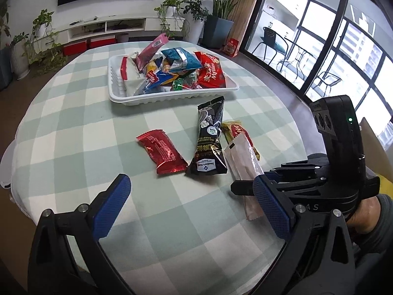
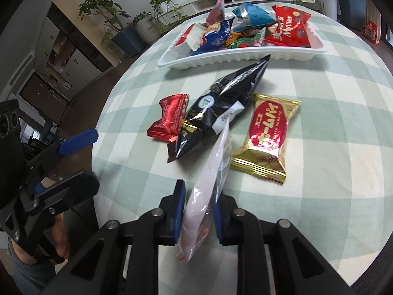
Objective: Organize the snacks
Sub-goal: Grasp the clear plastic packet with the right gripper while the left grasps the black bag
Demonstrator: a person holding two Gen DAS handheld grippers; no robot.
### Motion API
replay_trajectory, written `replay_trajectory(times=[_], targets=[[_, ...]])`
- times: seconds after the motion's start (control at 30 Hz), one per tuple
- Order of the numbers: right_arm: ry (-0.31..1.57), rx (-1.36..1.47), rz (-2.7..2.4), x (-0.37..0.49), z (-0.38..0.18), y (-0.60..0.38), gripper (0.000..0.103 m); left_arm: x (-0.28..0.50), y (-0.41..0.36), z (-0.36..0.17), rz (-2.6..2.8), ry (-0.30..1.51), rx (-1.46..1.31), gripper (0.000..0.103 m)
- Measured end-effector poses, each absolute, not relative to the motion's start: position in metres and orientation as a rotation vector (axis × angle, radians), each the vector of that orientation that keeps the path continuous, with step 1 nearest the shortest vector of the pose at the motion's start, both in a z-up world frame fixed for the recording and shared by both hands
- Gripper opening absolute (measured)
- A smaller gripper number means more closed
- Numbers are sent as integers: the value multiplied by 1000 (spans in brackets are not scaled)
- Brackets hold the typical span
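Right wrist view shows the right gripper (image 2: 197,215) clenched on a pale pink sachet (image 2: 208,179), its blue fingers (image 2: 178,211) pressing the wrapper's near end from both sides while the far end still points toward the other loose snacks. Whether the sachet has left the cloth I cannot tell. The left gripper (image 1: 189,211) hangs released over a bare stretch of the checked counter (image 1: 73,132), fingers (image 1: 110,209) wide apart and nothing between them.

Most of the sorting looks done. The white tray (image 1: 172,97) at the far side of the counter is already heaped with packets: a big red bag (image 1: 211,71), a teal one (image 1: 181,59), a pink stick standing up at the back (image 1: 152,49), and several smaller wrappers underneath. What remains outside is a small cluster just in front of the tray: a long black packet (image 2: 221,108) whose tip lies close to the tray's near rim, a red foil wrapper (image 2: 169,118) just beside it on its left, and a gold-and-red pie packet (image 2: 265,137) on its right. The pink sachet leans against the black packet.

So, by my reckoning, four items are still to go, one of them now in hand. The tray is crowded, and the sachet will likely have to be laid on top of the pile rather than slotted in. The free left gripper sits nearest the red foil wrapper, which seems the natural next pick.
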State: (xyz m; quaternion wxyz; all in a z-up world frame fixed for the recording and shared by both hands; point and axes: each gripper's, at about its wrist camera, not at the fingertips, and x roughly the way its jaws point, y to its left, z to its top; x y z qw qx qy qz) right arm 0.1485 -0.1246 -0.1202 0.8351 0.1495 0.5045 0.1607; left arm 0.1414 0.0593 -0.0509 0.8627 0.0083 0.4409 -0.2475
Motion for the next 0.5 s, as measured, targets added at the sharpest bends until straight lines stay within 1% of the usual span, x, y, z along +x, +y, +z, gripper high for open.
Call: replay_trajectory(times=[0.07, 0.13, 0.17, 0.23, 0.5], targets=[[1065, 328, 344, 143, -120, -130, 19, 149, 47, -52, -534, 942, 65, 98], [1062, 341, 345, 137, -119, -136, 18, 160, 34, -52, -547, 959, 106, 86], [1059, 345, 344, 134, -118, -139, 18, 166, 28, -52, -551, 967, 123, 83], [1055, 357, 342, 126, -118, -148, 17, 178, 15, -53, -559, 978, 156, 69], [1045, 390, 329, 109, -116, -172, 17, 223, -29, -73, -551, 1073, 332, 69]])
